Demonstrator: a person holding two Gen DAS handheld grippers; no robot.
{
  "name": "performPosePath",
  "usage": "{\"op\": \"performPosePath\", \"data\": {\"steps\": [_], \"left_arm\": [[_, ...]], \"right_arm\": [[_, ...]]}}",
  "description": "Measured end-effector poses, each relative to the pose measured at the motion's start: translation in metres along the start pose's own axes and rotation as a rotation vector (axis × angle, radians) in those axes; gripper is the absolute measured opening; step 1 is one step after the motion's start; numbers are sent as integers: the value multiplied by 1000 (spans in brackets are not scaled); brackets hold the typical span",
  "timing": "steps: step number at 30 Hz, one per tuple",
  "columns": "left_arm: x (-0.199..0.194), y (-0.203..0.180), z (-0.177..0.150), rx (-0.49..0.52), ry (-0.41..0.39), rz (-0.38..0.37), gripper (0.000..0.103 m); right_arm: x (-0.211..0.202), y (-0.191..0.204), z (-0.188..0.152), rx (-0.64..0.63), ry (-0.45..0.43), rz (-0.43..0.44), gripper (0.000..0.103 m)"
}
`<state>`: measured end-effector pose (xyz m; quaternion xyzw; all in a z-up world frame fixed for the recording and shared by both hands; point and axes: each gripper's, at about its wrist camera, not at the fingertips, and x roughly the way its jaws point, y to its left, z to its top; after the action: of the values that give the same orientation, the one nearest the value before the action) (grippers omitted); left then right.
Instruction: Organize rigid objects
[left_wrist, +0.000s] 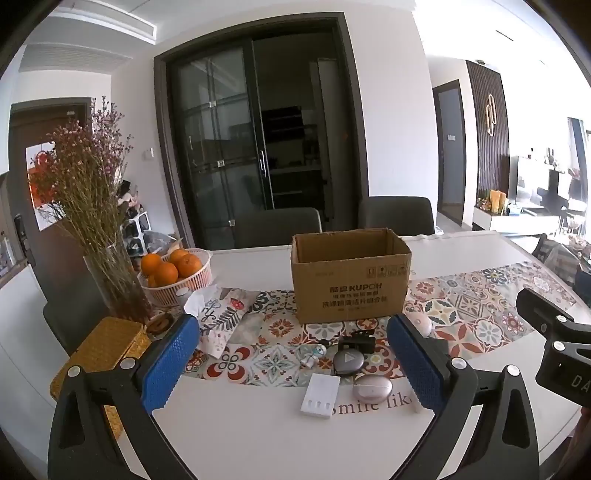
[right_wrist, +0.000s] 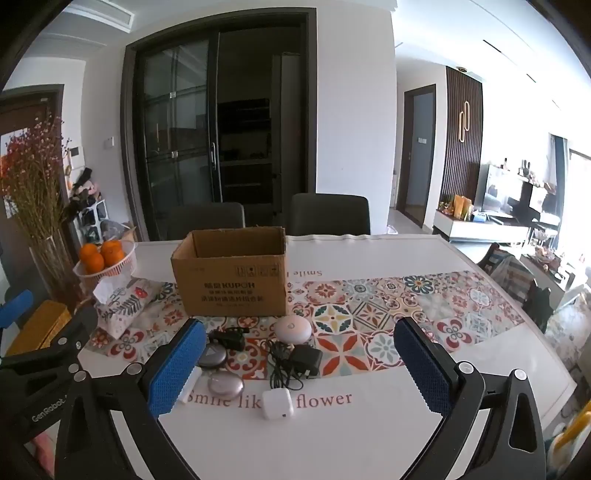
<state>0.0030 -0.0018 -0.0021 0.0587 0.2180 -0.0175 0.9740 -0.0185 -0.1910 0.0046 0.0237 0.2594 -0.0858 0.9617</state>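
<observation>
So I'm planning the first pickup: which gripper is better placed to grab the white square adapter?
Probably the right gripper: its open jaws frame the white square adapter. The left gripper is open too, but frames other items.

- We see the open cardboard box (right_wrist: 231, 280) upright, beyond our right jaws and toward their left pad.
- The white cube (right_wrist: 277, 403) sits between our right jaws, nearest us.
- The black adapter (right_wrist: 306, 361) with its tangled cord lies just beyond the cube; the round white puck (right_wrist: 292, 329) lies farther on.
- The silver oval case (left_wrist: 372, 386) lies between our left jaws, just beside the white slotted block (left_wrist: 320, 396).
- The dark round disc (left_wrist: 346, 360), the black clip (left_wrist: 357, 341) and the small figurine (left_wrist: 312, 352) lie beyond them.
</observation>
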Motion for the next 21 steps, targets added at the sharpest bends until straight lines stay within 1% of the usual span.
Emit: {"op": "performPosePath", "data": {"steps": [21], "left_arm": [[0, 5, -1, 2, 3, -5, 103]], "right_arm": [[-2, 2, 0, -4, -4, -1, 103]]}}
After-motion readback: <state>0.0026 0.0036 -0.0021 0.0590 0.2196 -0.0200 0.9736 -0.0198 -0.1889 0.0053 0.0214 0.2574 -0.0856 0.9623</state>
